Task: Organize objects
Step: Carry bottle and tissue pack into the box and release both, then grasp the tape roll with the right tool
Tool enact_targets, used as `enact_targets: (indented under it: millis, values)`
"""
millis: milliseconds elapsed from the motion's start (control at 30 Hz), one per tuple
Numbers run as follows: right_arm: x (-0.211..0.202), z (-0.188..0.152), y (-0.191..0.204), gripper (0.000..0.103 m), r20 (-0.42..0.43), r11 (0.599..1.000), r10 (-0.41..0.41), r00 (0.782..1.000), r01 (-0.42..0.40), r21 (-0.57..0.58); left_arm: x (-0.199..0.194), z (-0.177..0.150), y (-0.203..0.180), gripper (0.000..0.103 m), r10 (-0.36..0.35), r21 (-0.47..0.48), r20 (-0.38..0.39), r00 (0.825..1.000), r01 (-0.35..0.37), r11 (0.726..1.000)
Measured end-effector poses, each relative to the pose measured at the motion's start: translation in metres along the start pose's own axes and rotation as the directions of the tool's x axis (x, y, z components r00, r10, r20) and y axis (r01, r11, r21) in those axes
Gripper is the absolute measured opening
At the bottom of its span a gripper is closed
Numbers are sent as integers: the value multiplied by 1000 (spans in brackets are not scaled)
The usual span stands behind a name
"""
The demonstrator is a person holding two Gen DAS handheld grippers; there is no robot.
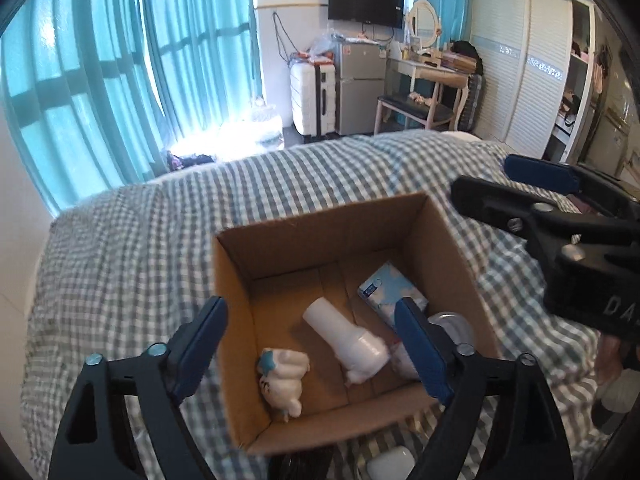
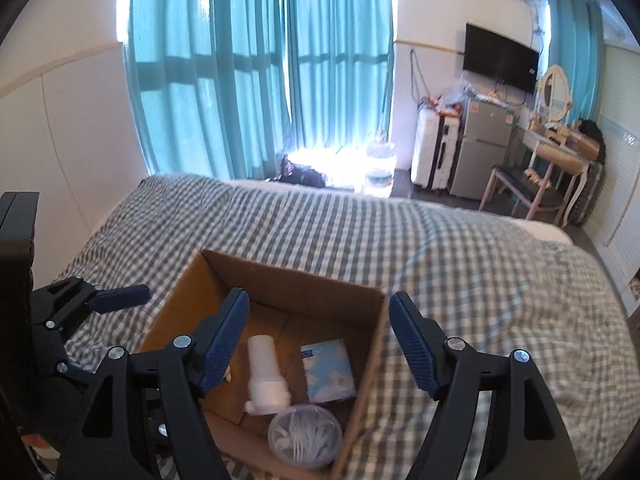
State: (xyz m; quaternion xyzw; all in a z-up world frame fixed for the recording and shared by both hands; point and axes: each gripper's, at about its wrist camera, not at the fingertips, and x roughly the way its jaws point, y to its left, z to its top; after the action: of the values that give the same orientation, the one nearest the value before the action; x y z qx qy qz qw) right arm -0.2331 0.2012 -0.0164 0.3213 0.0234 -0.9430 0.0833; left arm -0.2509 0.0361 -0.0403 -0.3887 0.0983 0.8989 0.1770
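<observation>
The left claw (image 1: 310, 344) hangs above the near end of an open cardboard box (image 1: 320, 236) that sits on a bed with a checked cover (image 1: 140, 248), and its blue pads stand wide apart with nothing pressed between them. Straight below and between its pads lies a white bottle (image 1: 346, 334) on its side on the box floor, its capped end toward the claw; nearer the left pad lies a small white plush toy (image 1: 286, 380) with a bit of blue on it, and beyond the right pad rests a pale blue tissue pack (image 1: 390, 290) against the far right side of the box. Partly hidden behind that right pad is a round clear container (image 1: 452, 324) (its contents cannot be made out in the left view). The right claw (image 2: 318, 344) is also spread, holding nothing, and it hovers over the same box (image 2: 280, 276) from the other near corner, its right pad outside the box wall and its left pad over the interior. Between its pads the white bottle (image 2: 264, 376) and the tissue pack (image 2: 328, 370) lie side by side, apart, while the round container (image 2: 306, 434), full of thin white sticks, sits closest to the claw at the near wall. Each claw shows in the other's view: the right (image 1: 480, 184) up at the right edge, the left (image 2: 124, 296) at the left edge.
</observation>
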Motion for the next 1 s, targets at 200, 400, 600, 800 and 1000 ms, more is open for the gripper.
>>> enact_targets:
  millis: [200, 400, 600, 800, 1000]
  values:
    - [-71, 6, 6, 82, 47, 1000, -5, 999, 6, -19, -67, -6, 1, 98, 62, -14, 54, 997, -62, 998]
    - [-130, -3, 23, 89, 82, 997, -8, 997, 15, -78, -124, -27, 8, 100, 127, -38, 102, 987, -123, 992]
    - [-166, -24, 39, 97, 107, 995, 5, 994, 6, -98, -160, -50, 17, 102, 182, -70, 121, 976, -175, 982]
    - [-173, -50, 49, 99, 93, 994, 28, 995, -18, -107, -182, -76, 23, 103, 227, -112, 135, 965, -212, 971]
    - [-141, -89, 61, 99, 32, 990, 33, 999, -29, -135, -164, -116, 35, 103, 283, -169, 96, 954, -265, 949]
